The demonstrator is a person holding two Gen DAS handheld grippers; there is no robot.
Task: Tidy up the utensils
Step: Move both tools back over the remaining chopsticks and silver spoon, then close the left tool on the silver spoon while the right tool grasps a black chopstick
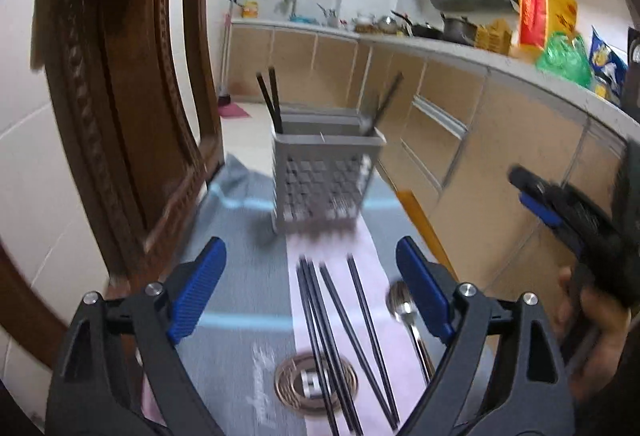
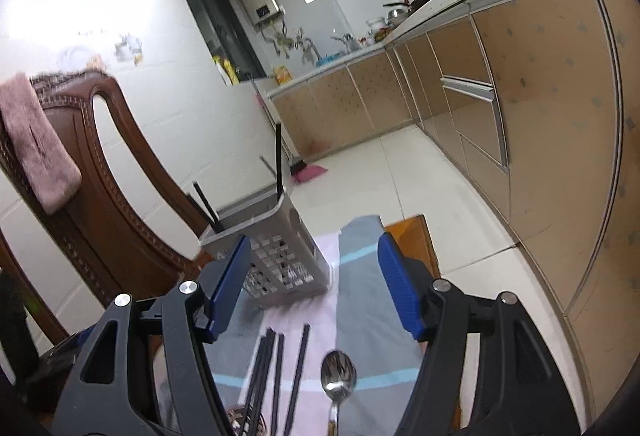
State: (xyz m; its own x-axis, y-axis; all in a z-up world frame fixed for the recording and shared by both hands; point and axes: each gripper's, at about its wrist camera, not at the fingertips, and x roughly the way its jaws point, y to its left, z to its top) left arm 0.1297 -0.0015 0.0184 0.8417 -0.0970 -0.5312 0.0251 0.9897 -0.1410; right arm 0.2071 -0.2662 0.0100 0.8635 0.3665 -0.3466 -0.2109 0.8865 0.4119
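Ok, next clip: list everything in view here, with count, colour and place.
utensil basket: one, grey, far end of the cloth
chopsticks in basket: at least three, black, standing up
loose chopsticks: several, black, flat on the cloth
spoon: one, silver, right of the loose chopsticks
cloth: one, grey and pink
chair: one, dark wood, left
towel: one, pink, on the chair
left tongs: blue pads, open
right tongs: blue pads, open
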